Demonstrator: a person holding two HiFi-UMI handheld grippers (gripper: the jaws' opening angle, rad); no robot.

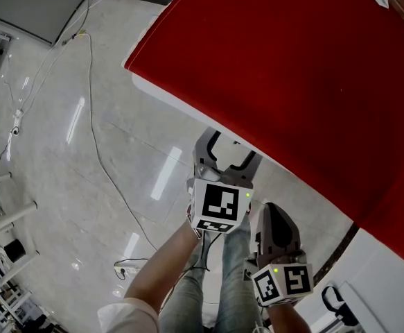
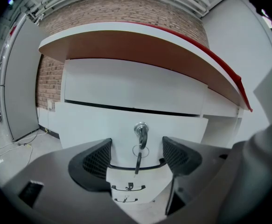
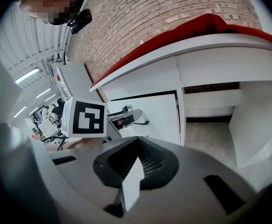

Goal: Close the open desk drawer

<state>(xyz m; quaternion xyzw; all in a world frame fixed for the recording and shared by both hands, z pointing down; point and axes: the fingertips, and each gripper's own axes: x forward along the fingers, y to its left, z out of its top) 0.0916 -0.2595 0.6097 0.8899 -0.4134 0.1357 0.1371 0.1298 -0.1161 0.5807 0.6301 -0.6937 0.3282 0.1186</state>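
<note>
The desk has a red top and white fronts. Its top drawer stands out from the pedestal, with a dark gap along its upper edge. A key hangs in the lock above a thin black curved handle. My left gripper is open right at the drawer front, one jaw on each side of the handle and the key. In the head view the left gripper reaches under the desk edge. My right gripper hangs back below it, shut and empty. The right gripper view shows the drawer front.
Two lower drawers sit under the open one. The person's legs are just behind the grippers. A cable runs over the glossy floor at left, and a grey panel lies at top left. A brick wall backs the desk.
</note>
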